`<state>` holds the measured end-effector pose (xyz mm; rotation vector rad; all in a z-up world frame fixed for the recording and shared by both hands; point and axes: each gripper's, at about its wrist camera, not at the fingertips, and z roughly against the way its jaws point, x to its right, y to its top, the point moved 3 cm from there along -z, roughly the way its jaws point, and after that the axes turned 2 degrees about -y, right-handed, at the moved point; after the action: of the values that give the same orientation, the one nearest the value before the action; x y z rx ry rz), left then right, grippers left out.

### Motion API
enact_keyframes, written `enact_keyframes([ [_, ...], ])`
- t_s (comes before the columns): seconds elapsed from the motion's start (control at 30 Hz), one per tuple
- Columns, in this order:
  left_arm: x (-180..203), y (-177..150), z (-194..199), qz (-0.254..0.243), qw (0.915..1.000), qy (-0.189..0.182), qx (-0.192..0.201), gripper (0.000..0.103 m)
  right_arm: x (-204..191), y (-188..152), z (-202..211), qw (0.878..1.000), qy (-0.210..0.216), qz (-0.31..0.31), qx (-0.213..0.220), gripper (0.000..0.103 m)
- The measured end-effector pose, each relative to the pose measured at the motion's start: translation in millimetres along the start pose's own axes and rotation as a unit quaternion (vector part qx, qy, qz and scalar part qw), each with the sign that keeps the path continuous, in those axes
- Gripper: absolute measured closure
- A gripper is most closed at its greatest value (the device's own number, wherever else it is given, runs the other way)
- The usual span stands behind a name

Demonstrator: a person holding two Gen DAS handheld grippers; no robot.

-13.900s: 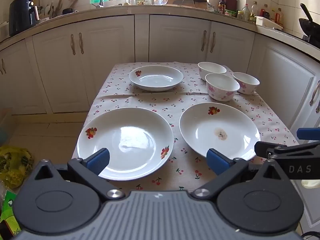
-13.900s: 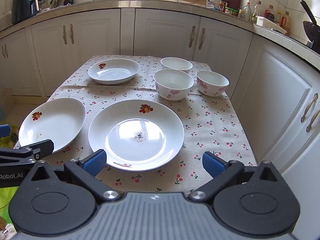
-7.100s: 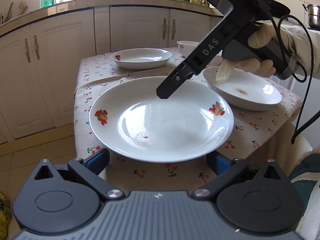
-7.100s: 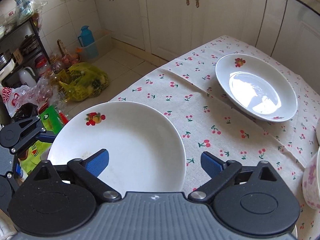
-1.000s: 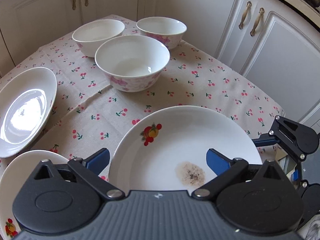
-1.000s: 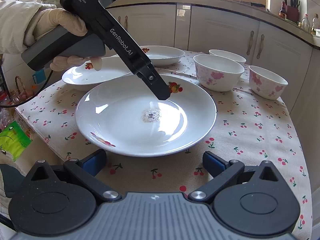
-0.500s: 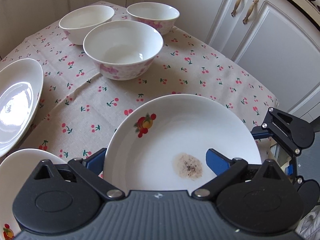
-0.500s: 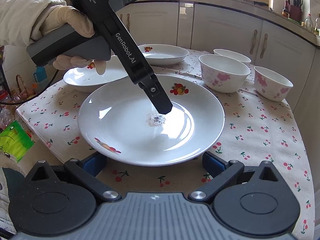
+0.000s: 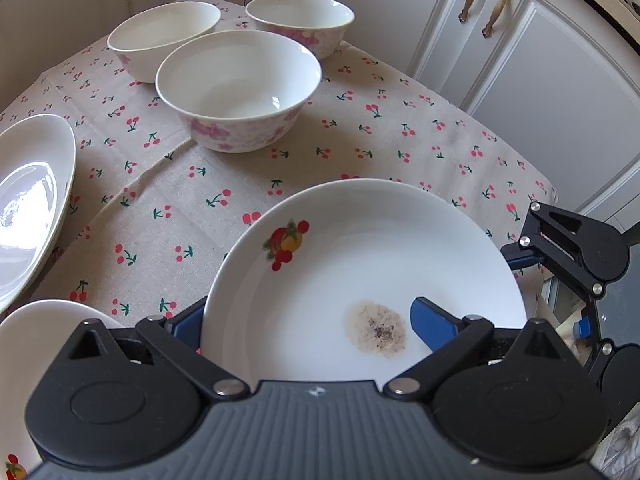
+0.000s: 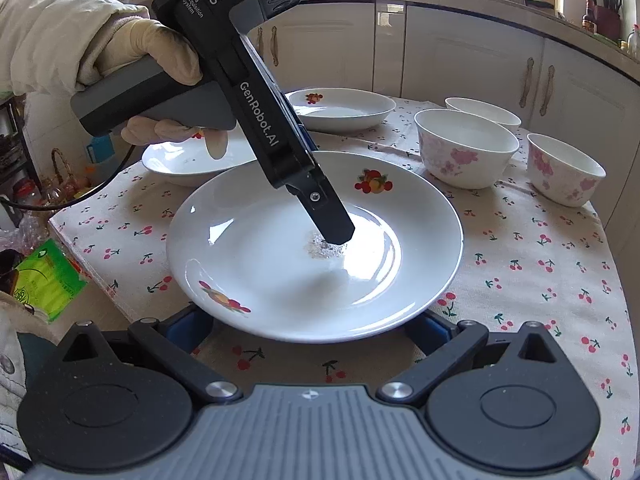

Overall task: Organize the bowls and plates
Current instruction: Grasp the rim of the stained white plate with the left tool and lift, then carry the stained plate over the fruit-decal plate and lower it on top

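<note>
A white plate (image 9: 360,248) with a fruit motif and a brown stain lies on the cherry-print tablecloth (image 9: 360,140). My left gripper (image 9: 310,322) straddles its near rim. One blue pad is over the plate's inside, and the other is partly hidden behind the rim. Its jaws are closing but still wide, with no pad pressing. In the right wrist view the same plate (image 10: 260,264) has the left gripper's finger (image 10: 334,226) over the stain. My right gripper (image 10: 310,330) stands open at the plate's near edge, and the rim covers part of both pads.
Three white bowls with pink flowers (image 9: 240,88) (image 9: 164,36) (image 9: 300,20) stand beyond the plate. Two more plates (image 9: 32,200) (image 9: 24,360) lie to the left. White cabinets (image 9: 540,80) are close behind the table's right edge. A gloved hand (image 10: 132,56) holds the left tool.
The left gripper has sunk closer onto the stained plate, and its finger now reaches the stain. The plate's near rim now covers the right gripper's pads.
</note>
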<state>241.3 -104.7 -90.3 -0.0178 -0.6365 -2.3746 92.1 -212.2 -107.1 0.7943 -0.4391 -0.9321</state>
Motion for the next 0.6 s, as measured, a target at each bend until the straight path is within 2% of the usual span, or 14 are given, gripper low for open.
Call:
enact_keyframes([
  [0.6, -0.1, -2.2, 2.5, 0.000, 0.9999, -0.005, 0.010, 0.003, -2.0, 2.9, -2.3, 0.999, -0.027, 0.017, -0.015, 0.000],
])
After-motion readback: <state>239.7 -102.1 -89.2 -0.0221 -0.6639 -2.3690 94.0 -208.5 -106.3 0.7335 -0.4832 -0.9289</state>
